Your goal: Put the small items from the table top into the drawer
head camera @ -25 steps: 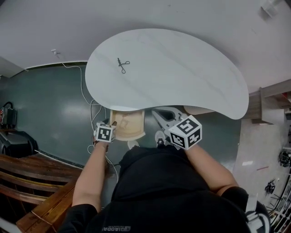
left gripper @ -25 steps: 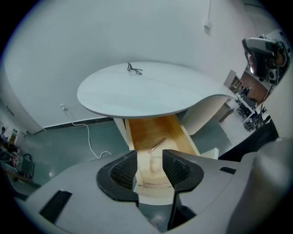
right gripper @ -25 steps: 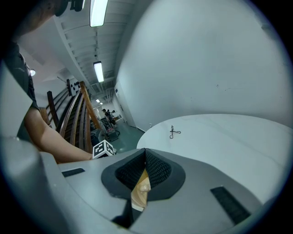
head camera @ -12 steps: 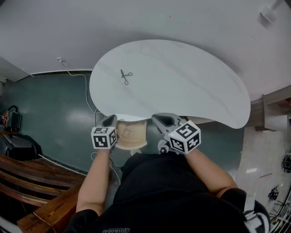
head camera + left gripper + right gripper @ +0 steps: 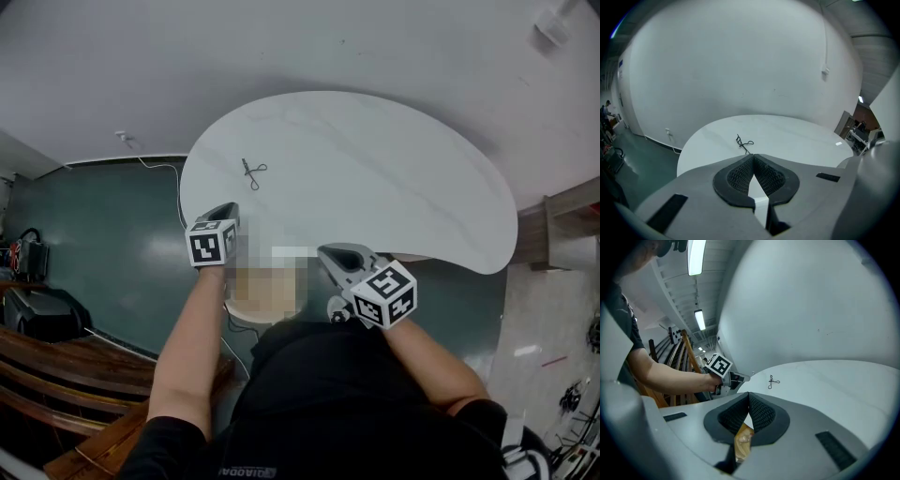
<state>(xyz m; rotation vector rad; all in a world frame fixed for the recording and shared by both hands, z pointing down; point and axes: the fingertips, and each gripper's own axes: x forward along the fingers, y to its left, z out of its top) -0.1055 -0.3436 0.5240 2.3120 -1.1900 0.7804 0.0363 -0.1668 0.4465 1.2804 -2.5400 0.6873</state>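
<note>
Ahead of the left gripper (image 5: 753, 155), well beyond its tips, a small black bent-wire item (image 5: 744, 143) lies flat on the white kidney-shaped table top (image 5: 801, 140). It is apart from both tools. The left gripper's jaws are brought together, the ribbed black pads (image 5: 737, 176) meeting at the tips, with nothing between them. This tool is raised over the near left edge of the table and points across it toward the wire item.

To the right of that tool, the right gripper (image 5: 749, 393) is held lower, off the near edge of the table. Its jaws are likewise together at the tips and grip nothing. Below it, through the slot behind its pads, a strip of the light wooden drawer (image 5: 742, 442) shows; its contents cannot be made out. From the right gripper, the wire item sits far ahead and slightly to the right on the table top, and the left gripper stands ahead to its left. In the head view, a mosaic patch covers the area between the two tools.
</note>
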